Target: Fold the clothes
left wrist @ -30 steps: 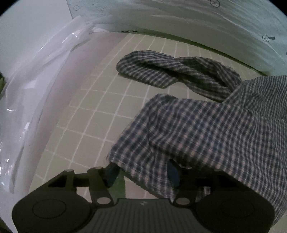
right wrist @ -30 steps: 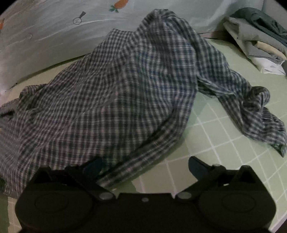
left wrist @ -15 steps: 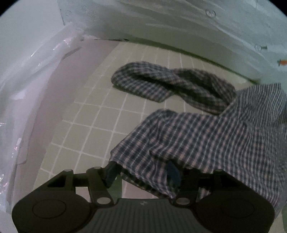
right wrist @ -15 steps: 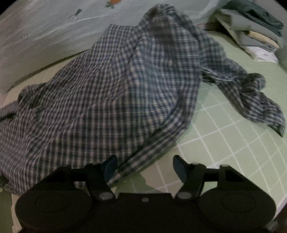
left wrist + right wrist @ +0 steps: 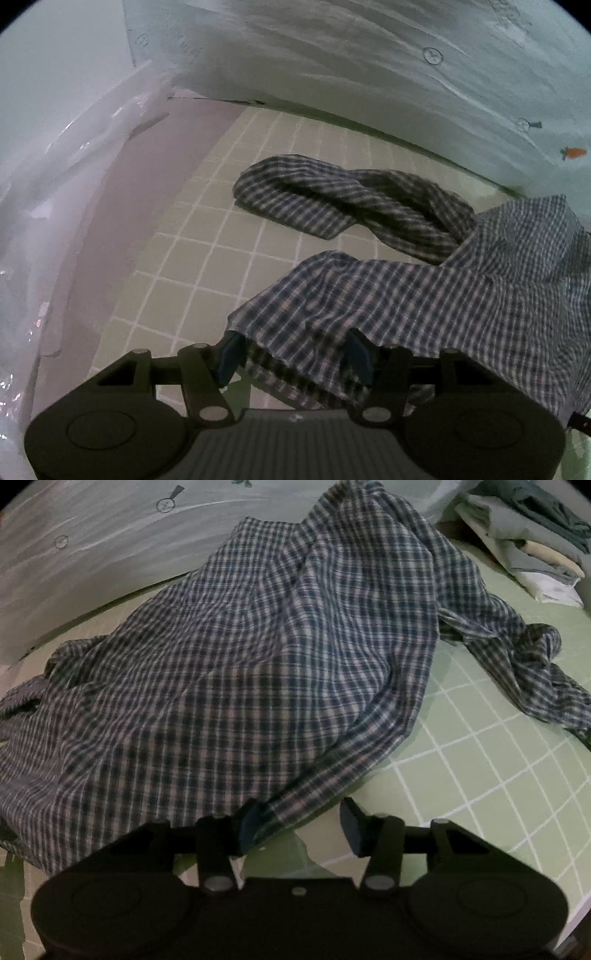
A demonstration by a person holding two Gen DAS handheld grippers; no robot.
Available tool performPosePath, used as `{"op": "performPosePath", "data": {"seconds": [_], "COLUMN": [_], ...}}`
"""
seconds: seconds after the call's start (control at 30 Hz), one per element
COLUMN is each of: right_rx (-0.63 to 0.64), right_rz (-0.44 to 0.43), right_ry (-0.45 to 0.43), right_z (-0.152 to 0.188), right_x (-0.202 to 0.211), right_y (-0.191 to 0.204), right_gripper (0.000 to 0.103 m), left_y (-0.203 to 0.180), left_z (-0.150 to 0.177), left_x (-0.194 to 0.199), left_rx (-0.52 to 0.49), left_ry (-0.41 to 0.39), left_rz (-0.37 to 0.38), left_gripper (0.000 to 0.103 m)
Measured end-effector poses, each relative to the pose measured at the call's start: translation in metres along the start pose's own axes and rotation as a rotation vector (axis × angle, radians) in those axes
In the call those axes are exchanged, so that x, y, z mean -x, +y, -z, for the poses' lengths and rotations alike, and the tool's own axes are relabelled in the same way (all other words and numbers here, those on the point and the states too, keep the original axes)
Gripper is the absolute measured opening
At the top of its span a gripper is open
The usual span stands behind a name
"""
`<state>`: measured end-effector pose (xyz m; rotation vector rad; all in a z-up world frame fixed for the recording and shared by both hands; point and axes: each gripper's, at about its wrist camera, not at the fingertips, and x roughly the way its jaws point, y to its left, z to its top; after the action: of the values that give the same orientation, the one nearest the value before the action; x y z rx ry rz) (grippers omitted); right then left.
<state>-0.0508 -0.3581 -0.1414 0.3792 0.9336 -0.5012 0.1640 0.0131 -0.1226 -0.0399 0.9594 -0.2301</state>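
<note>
1. One shirt (image 5: 258,657), blue check, covers most of the mat (image 5: 498,775), heaped rather than flat; its body rises toward the mat's far edge, so I judge it needs spreading before any fold can hold.
2. Its left sleeve (image 5: 332,199) lies twisted near the far-left corner; the other sleeve (image 5: 535,672) trails bunched toward the right edge. Both lie clear of the body.
3. A stack (image 5: 535,542) of folded clothes sits at the far-right corner, apart from the shirt, likely to keep working room.
4. The left gripper (image 5: 295,354) is at the near edge, jaws spread with the hem draped between them, not pinched.
5. The right gripper (image 5: 299,823) is also agape at the near edge; hem cloth touches only its left finger (image 5: 247,825).
</note>
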Motion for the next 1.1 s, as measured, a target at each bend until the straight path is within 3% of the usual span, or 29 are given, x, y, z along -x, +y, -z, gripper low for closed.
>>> {"op": "performPosePath", "data": {"seconds": [0.07, 0.13, 0.2, 0.37, 0.43, 0.47, 0.5, 0.8, 0.93, 1.0, 1.07, 1.1], "right_rx": [0.008, 0.024, 0.039, 0.024, 0.014, 0.009, 0.001, -0.076, -0.140, -0.136, -0.136, -0.141], "right_rz": [-0.005, -0.005, -0.005, 0.014, 0.050, 0.076, 0.104, 0.376, 0.374, 0.320, 0.262, 0.234], "right_ry": [0.000, -0.002, -0.004, -0.032, -0.058, -0.071, -0.085, -0.159, -0.147, -0.135, -0.114, -0.114], "right_z": [0.001, 0.001, 0.002, 0.006, 0.007, 0.008, 0.008, 0.008, 0.017, 0.023, 0.023, 0.023], "right_x": [-0.001, 0.000, 0.000, 0.010, 0.021, 0.027, 0.032, 0.076, 0.082, 0.075, 0.065, 0.061], "right_y": [0.002, 0.003, 0.005, -0.002, -0.012, -0.019, -0.026, -0.113, -0.151, -0.158, -0.161, -0.162], "right_gripper": [0.043, 0.018, 0.004, 0.000, 0.000, 0.000, 0.000, 0.000, 0.000, 0.000, 0.000, 0.002], "left_y": [0.003, 0.006, 0.009, 0.016, 0.017, 0.018, 0.019, 0.037, 0.045, 0.047, 0.045, 0.039], "left_z": [-0.001, -0.001, 0.001, 0.007, 0.010, 0.011, 0.013, 0.032, 0.061, 0.076, 0.086, 0.088], "left_x": [0.005, 0.010, 0.008, -0.003, -0.009, -0.012, -0.013, 0.035, 0.048, 0.052, 0.062, 0.067], "left_rx": [0.013, 0.027, 0.040, 0.067, 0.072, 0.077, 0.087, 0.090, 0.115, 0.156, 0.196, 0.203], "left_ry": [-0.006, -0.010, -0.001, 0.036, 0.061, 0.074, 0.079, 0.019, 0.062, 0.088, 0.079, 0.064], "left_rz": [0.012, 0.019, 0.015, -0.003, -0.017, -0.021, -0.021, -0.120, -0.188, -0.235, -0.250, -0.262], "left_gripper": [0.061, 0.061, 0.061, 0.058, 0.032, 0.005, 0.001, 0.001, 0.001, 0.002, 0.009, 0.021]}}
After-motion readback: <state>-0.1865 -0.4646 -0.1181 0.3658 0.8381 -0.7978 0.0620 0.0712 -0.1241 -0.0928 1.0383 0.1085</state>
